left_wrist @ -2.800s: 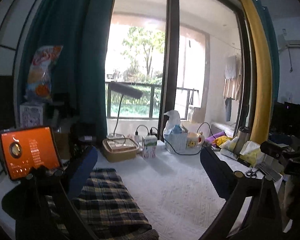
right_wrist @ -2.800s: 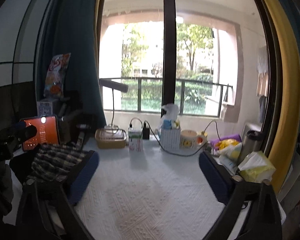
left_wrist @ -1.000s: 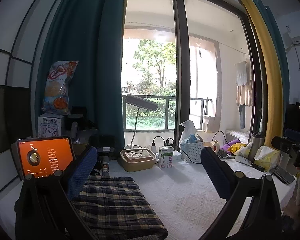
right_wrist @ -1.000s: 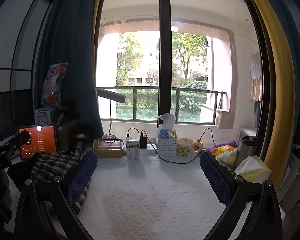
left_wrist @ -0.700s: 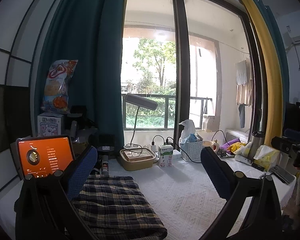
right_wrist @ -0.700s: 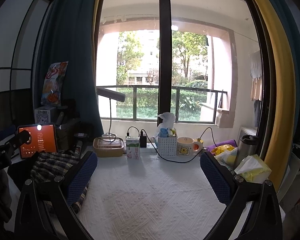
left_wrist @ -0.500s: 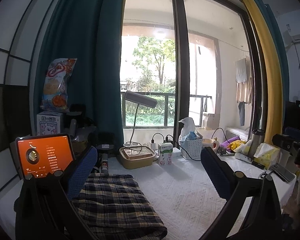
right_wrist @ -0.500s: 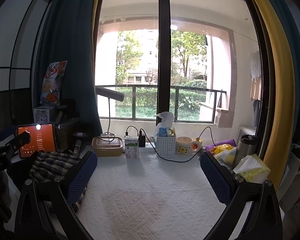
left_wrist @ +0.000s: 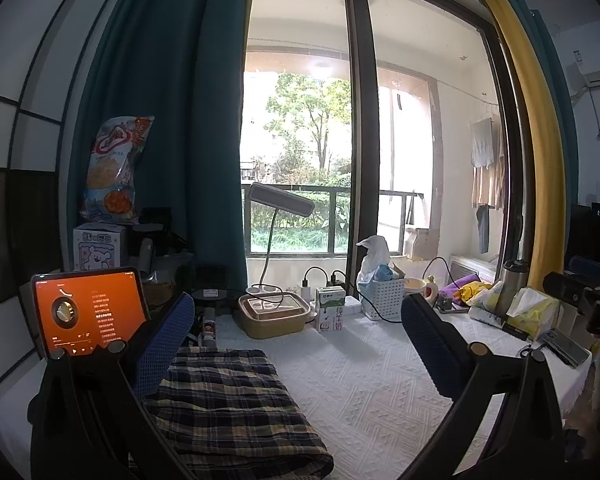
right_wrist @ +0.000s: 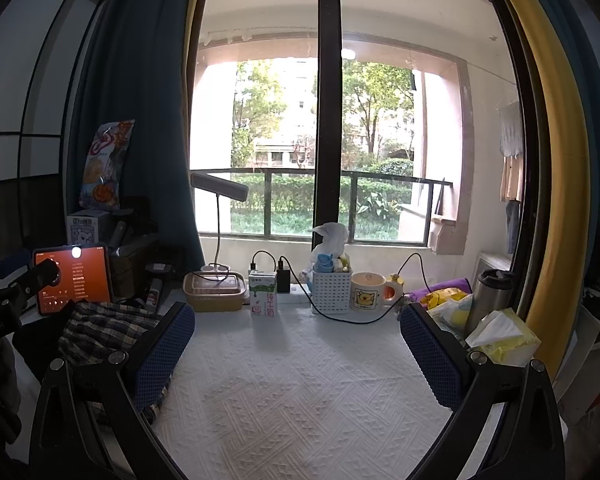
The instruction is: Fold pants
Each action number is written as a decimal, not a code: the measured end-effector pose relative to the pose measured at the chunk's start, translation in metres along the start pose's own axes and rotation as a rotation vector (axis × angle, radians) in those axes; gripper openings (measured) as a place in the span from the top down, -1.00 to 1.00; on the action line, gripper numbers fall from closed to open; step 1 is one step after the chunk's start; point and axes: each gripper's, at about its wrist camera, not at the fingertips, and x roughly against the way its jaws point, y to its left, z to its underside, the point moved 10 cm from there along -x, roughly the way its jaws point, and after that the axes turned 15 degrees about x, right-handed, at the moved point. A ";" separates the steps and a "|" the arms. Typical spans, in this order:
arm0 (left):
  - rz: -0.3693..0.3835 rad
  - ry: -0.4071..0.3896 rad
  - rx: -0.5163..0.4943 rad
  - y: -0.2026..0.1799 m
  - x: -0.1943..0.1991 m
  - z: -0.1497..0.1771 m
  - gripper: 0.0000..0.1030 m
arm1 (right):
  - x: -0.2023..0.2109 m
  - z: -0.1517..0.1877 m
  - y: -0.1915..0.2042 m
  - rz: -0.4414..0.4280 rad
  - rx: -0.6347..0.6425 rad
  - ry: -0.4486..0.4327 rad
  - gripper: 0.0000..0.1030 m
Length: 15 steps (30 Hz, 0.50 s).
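Note:
The dark plaid pants (left_wrist: 236, 404) lie folded into a compact rectangle on the left part of the white textured tablecloth (left_wrist: 360, 384). In the right wrist view they show as a bunched plaid bundle (right_wrist: 104, 328) at the far left. My left gripper (left_wrist: 296, 340) is open and empty, held above the table just right of the pants. My right gripper (right_wrist: 296, 344) is open and empty over the bare cloth (right_wrist: 300, 400). The left gripper's body shows at the left edge of the right wrist view (right_wrist: 16, 292).
An orange-screened tablet (left_wrist: 88, 312) stands at the left. Along the back are a lunch box (left_wrist: 274, 316), desk lamp (left_wrist: 280, 200), milk carton (left_wrist: 330, 308), white basket (left_wrist: 382, 296), mug (right_wrist: 370, 292) and cables. A steel tumbler (right_wrist: 490, 296), tissues (right_wrist: 500, 336) and phone (left_wrist: 566, 346) sit right.
Both grippers have lifted and tilted up since 2.8 s ago, then held nearly still. The folded pants have stayed put on the left of the cloth.

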 end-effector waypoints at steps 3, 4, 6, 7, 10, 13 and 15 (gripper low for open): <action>0.001 -0.001 0.001 -0.001 0.000 0.000 -0.98 | 0.000 0.000 0.000 0.000 0.001 0.000 -1.00; 0.002 -0.001 0.001 -0.001 0.000 0.000 -0.98 | 0.000 0.000 0.000 0.000 0.001 0.000 -1.00; 0.003 -0.001 0.001 -0.001 -0.001 0.000 -0.98 | 0.000 0.001 -0.001 0.000 0.001 0.002 -1.00; 0.003 -0.001 0.001 -0.002 -0.001 0.000 -0.98 | -0.001 0.001 -0.001 0.000 0.001 0.004 -1.00; 0.003 0.000 0.002 -0.002 -0.001 0.000 -0.98 | -0.001 0.001 -0.001 0.000 0.001 0.004 -1.00; 0.001 0.001 0.001 -0.003 -0.001 0.000 -0.98 | -0.001 0.001 -0.001 0.001 0.001 0.005 -1.00; 0.001 0.003 0.001 -0.003 0.000 0.000 -0.98 | -0.001 0.002 -0.002 0.003 0.003 0.006 -1.00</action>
